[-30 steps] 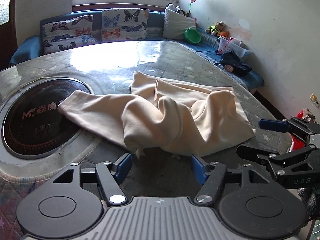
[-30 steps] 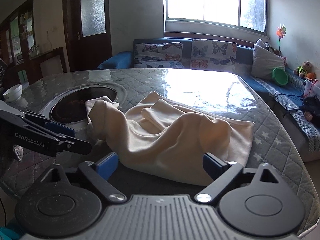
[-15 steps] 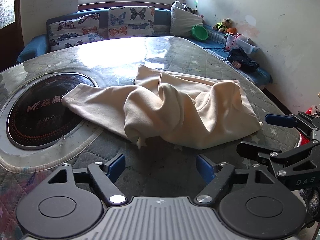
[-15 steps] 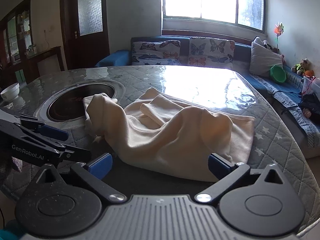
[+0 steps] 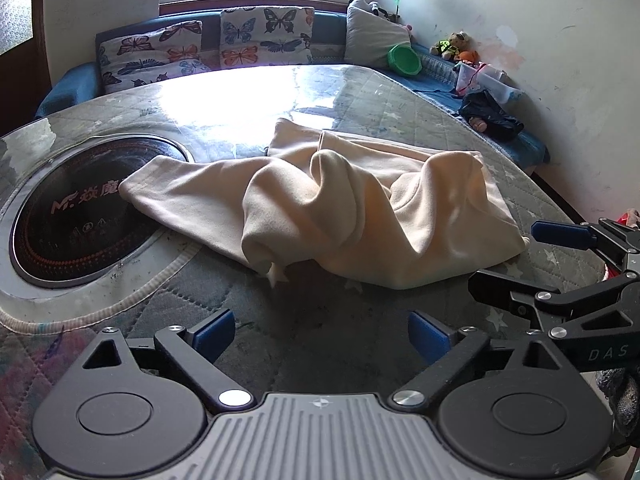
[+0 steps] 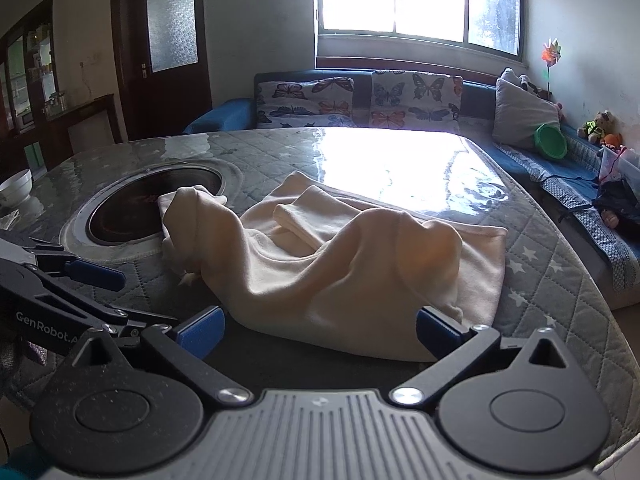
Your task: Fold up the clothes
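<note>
– Where's the garment, and why is it lying like that?

– The cream garment (image 5: 360, 216) sits rumpled in the middle of the desk (image 5: 360, 92), one end draped over the rim of the round black cooktop (image 5: 68, 220). It's bunched in humps, so I judge no fold is made yet

– And your grippers?

– My left gripper (image 5: 320, 330) hangs just short of the near edge, jaws opening, nothing between them. My right gripper (image 6: 318, 328) is spread wide and empty, close to the near hem. I keep both low and apart so each can take its own stretch of that edge
</note>
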A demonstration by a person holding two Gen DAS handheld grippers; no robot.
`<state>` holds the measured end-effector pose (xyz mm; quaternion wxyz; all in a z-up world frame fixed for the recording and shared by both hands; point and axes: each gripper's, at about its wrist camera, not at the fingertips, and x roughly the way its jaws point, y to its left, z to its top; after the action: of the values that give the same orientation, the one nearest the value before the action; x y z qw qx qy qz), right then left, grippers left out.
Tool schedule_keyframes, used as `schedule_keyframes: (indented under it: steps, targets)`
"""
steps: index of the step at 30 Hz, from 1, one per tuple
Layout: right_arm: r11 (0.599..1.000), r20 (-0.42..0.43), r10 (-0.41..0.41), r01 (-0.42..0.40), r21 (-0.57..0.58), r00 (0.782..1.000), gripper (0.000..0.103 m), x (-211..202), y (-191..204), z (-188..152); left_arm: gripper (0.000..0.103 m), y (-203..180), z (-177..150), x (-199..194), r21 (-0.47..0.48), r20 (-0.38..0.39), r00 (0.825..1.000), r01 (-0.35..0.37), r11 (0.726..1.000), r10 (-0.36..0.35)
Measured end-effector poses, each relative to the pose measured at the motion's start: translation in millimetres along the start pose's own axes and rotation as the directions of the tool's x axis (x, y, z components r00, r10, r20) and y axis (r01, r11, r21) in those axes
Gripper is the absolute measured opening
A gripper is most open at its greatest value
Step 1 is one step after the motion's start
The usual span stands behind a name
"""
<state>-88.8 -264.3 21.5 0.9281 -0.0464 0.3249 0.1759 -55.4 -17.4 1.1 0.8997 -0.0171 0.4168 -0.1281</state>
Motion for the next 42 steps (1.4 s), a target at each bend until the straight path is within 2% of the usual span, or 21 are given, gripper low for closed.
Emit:
schedule_keyframes:
  steps: [14,42]
  targets:
    - [1.0,-0.016,-0.001,0.001,0.009,1.0,0.103,9.5,0.9,1.9,0.102,5.9,1.1,5.6,-0.023,-0.022,0.999,-0.023,0.999,0.023]
    - [1.0,-0.026,-0.002,0.002,0.024,1.0,0.103,17.9,-1.7,5.0,0.103,5.6,5.1,14.1,-0.023,-0.053,0.998,-0.037,0.999,0.036]
